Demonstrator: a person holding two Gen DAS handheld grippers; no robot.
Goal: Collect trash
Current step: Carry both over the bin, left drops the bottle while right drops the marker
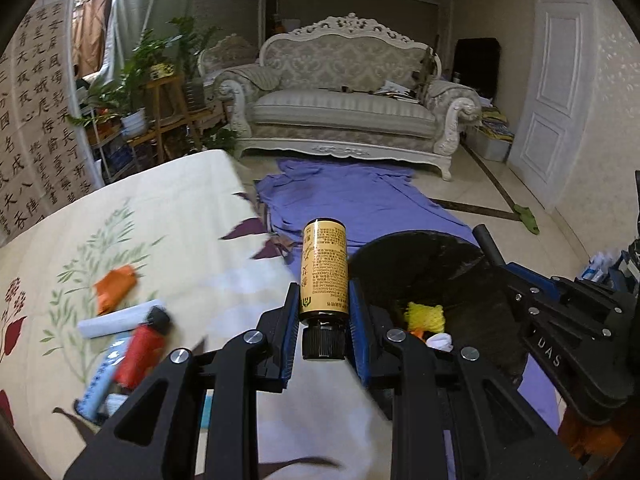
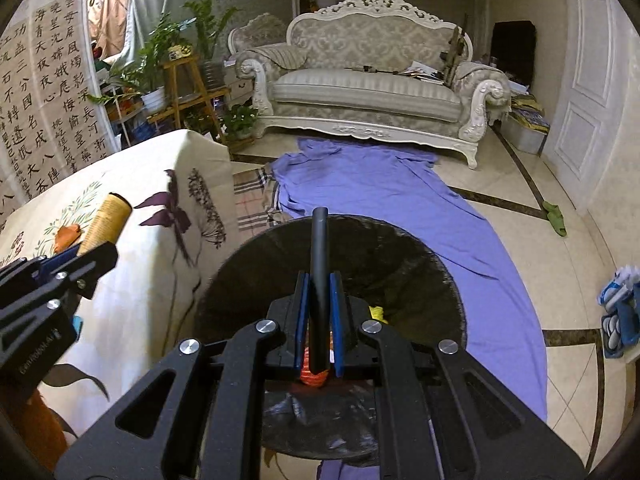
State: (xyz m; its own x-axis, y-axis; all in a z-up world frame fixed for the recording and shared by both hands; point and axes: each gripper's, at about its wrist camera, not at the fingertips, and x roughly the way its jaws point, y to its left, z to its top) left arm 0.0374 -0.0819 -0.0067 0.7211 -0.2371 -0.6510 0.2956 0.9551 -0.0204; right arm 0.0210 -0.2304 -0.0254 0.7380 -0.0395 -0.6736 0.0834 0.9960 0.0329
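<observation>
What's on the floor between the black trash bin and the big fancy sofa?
A purple cloth lies spread on the floor, running from the sofa down to the trash bin. The right wrist view shows it best.

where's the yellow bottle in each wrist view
Left wrist: the yellow bottle stands at centre frame, cap toward the camera, clamped between the left gripper pads.
Right wrist: the same bottle shows at the left edge, sticking out of the left gripper over the floral tablecloth.
Shared landmark: the black bin, with the white sofa behind.
</observation>
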